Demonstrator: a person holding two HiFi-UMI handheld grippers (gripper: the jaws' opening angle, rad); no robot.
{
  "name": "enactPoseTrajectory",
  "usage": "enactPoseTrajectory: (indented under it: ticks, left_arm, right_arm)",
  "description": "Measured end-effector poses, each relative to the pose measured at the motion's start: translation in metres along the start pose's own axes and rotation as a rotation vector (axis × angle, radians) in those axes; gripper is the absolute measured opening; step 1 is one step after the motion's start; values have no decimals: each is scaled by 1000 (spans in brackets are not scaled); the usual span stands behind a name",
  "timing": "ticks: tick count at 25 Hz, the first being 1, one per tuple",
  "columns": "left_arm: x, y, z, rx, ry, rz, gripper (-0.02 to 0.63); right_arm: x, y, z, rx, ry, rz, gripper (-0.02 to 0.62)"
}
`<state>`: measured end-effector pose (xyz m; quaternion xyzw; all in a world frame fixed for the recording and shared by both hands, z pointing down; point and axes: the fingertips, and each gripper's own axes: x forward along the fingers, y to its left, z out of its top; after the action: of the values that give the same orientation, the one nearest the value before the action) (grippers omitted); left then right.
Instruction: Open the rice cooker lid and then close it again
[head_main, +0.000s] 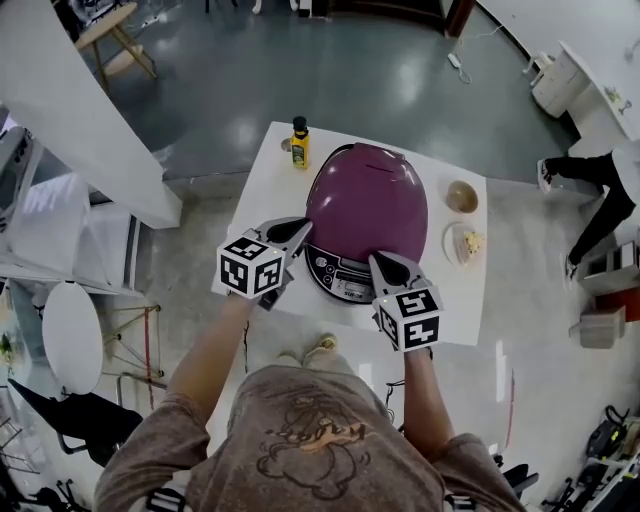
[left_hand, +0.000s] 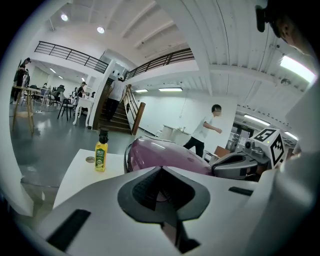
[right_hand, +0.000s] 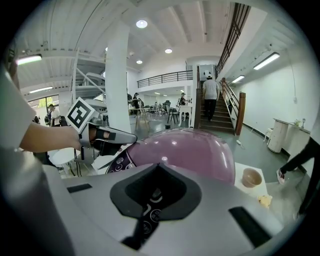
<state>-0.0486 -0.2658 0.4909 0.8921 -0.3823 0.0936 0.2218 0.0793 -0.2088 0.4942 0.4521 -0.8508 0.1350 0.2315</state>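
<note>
place: open-plan lab hall | cues: staircase (right_hand: 217, 125), mezzanine railing (left_hand: 65, 53), polished concrete floor (head_main: 300, 60), tables and chairs (left_hand: 66, 106)

head view steeply down, both gripper views low and close, rice cooker (head_main: 366, 200) common to all

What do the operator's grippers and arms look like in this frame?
Both the left gripper and the right gripper have grey, tapered jaw shells with dark inner pads. Each carries a white cube printed with black square markers. The person wears a brown short-sleeved T-shirt with a cartoon print on the chest, and the forearms are uncovered.
</note>
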Motion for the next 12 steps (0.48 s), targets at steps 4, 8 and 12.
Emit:
enactPoseTrajectory:
  ticks: [4, 8, 12]
  left_arm:
    - [-15, 3, 10, -6, -43, 16, 23]
    - [-37, 0, 22, 7, -85, 4, 23]
    - [-60, -14, 18, 19, -107, -21, 23]
  right_arm:
    - [-8, 3, 2, -18, -45, -12, 3]
    - [-22, 6, 2, 24, -87, -50, 3]
    - [-40, 15, -3, 93, -158, -72, 3]
